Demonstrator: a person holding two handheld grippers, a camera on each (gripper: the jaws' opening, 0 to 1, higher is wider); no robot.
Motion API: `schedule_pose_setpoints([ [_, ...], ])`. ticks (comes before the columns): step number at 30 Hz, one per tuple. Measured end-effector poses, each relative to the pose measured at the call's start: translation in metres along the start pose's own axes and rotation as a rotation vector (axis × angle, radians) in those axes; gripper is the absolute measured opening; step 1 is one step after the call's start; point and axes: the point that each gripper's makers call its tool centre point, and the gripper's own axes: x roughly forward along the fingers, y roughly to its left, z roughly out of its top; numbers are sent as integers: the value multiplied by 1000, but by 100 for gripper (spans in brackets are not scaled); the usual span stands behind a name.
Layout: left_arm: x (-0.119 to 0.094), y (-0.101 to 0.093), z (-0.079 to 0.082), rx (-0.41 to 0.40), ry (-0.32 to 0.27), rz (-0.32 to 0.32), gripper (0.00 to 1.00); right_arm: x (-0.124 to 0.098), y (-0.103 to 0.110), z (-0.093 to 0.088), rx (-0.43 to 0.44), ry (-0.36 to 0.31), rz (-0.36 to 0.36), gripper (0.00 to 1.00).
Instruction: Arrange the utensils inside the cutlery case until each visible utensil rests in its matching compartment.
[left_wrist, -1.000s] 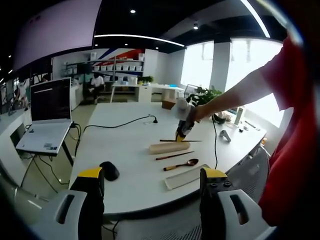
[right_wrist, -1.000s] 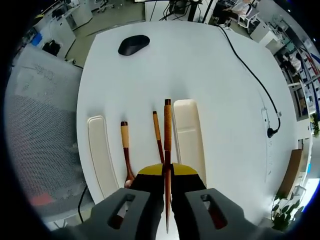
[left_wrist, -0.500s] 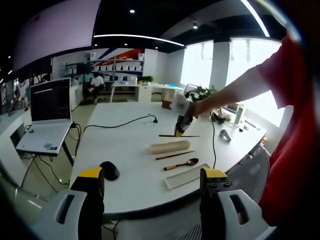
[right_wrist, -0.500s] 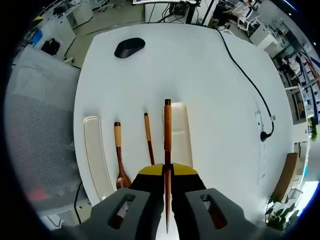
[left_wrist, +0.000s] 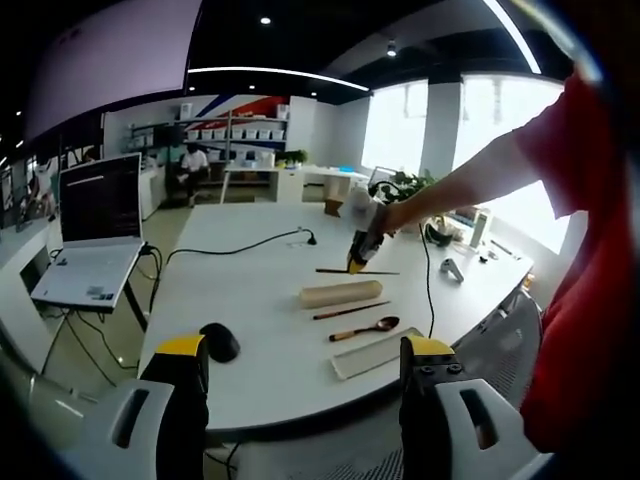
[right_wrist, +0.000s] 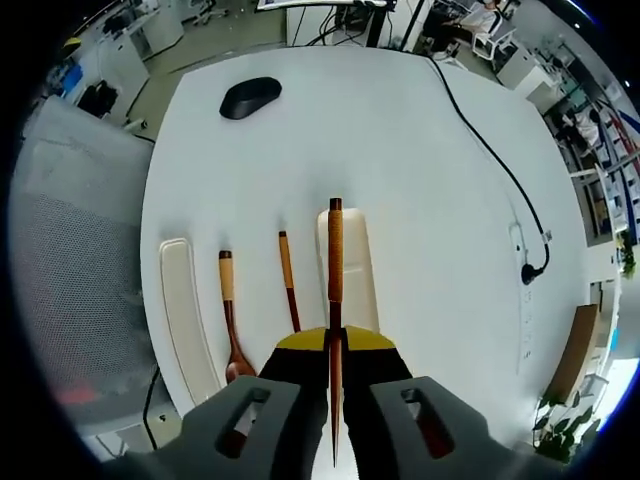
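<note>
A big white table (right_wrist: 400, 150) with rounded corners carries everything. Near one edge lie four long things side by side, all parallel: a pale lid (right_wrist: 186, 305) outermost, then a wooden spoon (right_wrist: 229, 325) with a light handle, then a thin dark chopstick (right_wrist: 288, 280), then the cream case (right_wrist: 352, 265), each a little apart from the next. In the left gripper view the same row reads as case (left_wrist: 340, 293), chopstick (left_wrist: 350, 310), spoon (left_wrist: 365, 328) and lid (left_wrist: 370, 353). Well apart from them a black mouse (right_wrist: 250, 97) sits near the table's rim. A black cable (right_wrist: 495, 160) runs across the far side to a plug (right_wrist: 531, 272).
</note>
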Motion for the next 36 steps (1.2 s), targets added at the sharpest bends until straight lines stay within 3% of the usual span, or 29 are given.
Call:
schedule_pose_setpoints([
  [10, 0, 4, 1, 3, 6, 11, 80, -1, -10, 3, -16, -5, 19, 0],
  [16, -3, 6, 4, 4, -4, 20, 80, -16, -11, 11, -28, -10, 38, 0],
  [26, 1, 5, -3, -9, 12, 14, 80, 1, -20, 9, -77, 5, 31, 0],
  [28, 2, 6, -2, -6, 13, 15, 80, -1, -21, 14, -43, -13, 40, 0],
  [36, 4, 11, -1, 6, 19, 18, 80, 8, -33, 25, -39, -42, 38, 0],
])
